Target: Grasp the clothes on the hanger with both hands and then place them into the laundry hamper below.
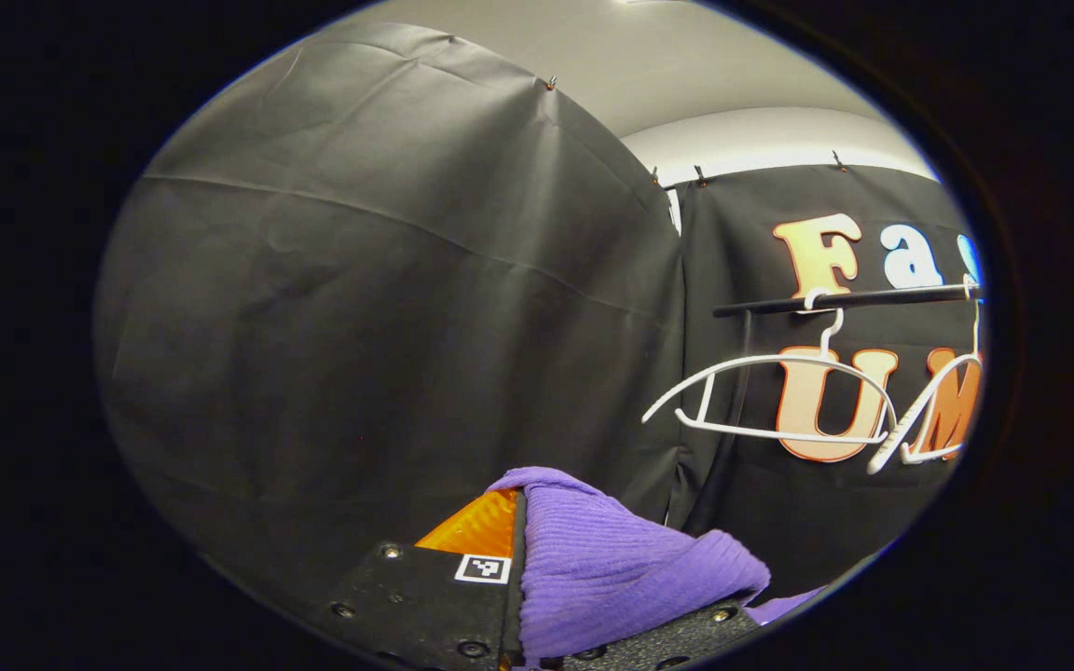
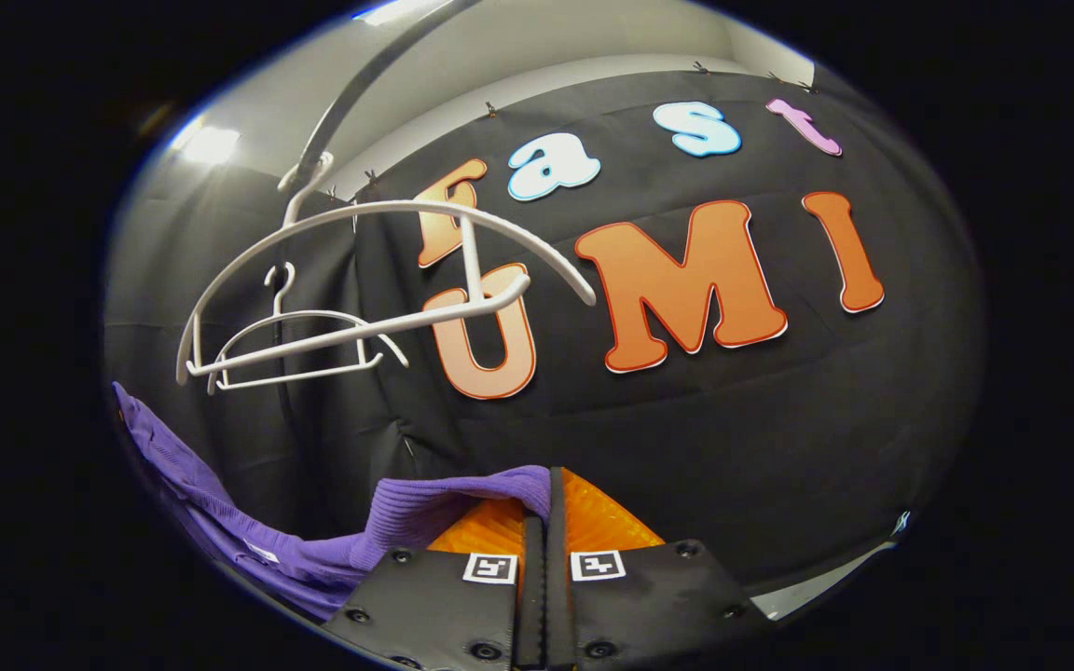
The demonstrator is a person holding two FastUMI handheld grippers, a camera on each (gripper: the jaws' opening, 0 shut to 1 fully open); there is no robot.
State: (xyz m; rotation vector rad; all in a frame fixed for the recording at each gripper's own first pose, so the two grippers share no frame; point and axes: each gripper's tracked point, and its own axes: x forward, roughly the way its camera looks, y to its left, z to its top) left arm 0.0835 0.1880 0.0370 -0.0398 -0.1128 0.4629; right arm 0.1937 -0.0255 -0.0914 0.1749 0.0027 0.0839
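Both grippers, left gripper (image 1: 537, 596) and right gripper (image 2: 537, 550), are clamping their jaws on the purple garment (image 1: 612, 559), off the bare hangers (image 2: 313, 308); lowering into the hamper is coming next.

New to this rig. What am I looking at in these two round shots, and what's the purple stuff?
There is no robot arm here: a person holds a two-finger gripper in each hand, and a fisheye camera rides on each one, looking forward along its fingers.

In the left gripper view, the left gripper is closed on a purple garment that bunches between its fingers. In the right gripper view, the right gripper pinches another part of the same garment, which trails off to the left.

Behind them hang two bare white hangers on a dark rail, against the booth's black cloth wall. So the garment is already off its hanger.
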